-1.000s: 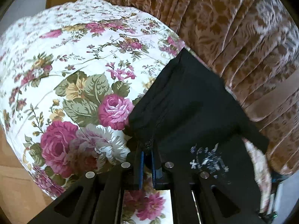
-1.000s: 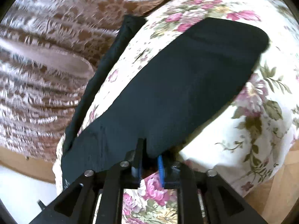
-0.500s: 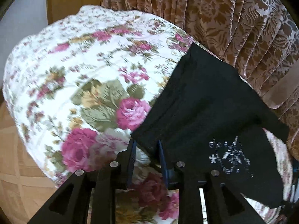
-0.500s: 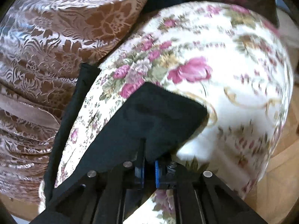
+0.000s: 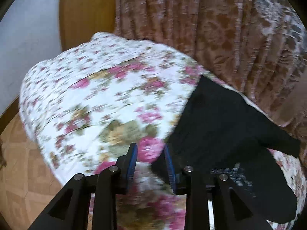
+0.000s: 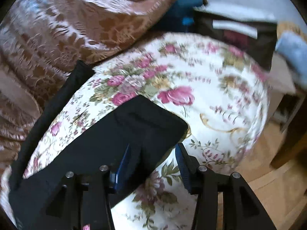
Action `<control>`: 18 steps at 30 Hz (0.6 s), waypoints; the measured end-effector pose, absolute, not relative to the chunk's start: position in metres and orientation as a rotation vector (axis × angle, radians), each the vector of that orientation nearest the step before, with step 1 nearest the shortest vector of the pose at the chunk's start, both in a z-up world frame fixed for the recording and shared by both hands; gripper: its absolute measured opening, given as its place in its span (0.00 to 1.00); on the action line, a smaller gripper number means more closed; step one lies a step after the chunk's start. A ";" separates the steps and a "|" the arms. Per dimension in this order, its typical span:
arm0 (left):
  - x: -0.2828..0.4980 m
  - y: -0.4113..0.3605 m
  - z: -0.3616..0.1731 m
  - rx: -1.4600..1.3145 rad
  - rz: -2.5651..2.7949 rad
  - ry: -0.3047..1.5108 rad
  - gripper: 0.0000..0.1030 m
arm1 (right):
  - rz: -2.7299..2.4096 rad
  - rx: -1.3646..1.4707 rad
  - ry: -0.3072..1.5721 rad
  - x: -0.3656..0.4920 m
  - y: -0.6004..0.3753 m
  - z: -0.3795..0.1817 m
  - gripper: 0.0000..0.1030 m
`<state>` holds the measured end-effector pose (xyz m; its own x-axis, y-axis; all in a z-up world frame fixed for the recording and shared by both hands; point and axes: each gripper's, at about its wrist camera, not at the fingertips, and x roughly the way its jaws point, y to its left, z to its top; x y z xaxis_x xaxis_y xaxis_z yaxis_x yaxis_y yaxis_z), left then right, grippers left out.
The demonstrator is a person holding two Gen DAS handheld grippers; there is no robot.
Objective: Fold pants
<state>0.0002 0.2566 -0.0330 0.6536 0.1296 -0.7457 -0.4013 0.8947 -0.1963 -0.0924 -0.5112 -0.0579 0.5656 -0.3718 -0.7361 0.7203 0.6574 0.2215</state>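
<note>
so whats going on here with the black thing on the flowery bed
A person with a handheld gripper in each hand is folding black pants on a floral bedspread. Both are open at this moment: the left gripper sits at the pants' edge with only bedspread between its fingers, and the right gripper is open around the folded end, not clamping it. The pants lie folded over on the bedspread, next to a brown patterned curtain.
</note>
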 end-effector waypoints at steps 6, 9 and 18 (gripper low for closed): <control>0.019 0.200 -0.019 -0.298 0.137 0.789 0.30 | -0.581 0.285 0.747 -0.061 -0.438 -0.033 0.52; 0.027 0.175 -0.015 -0.276 0.068 0.784 0.30 | -0.484 0.155 0.762 -0.035 -0.390 -0.026 0.52; 0.046 0.132 -0.008 -0.220 -0.029 0.804 0.30 | -0.247 -0.153 0.706 0.020 -0.260 -0.005 0.52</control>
<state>0.0457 0.1317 -0.0085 0.6944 -0.1090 -0.7113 -0.0577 0.9768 -0.2061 0.0201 -0.2600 -0.0052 0.7337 -0.2752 -0.6212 0.1723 0.9598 -0.2218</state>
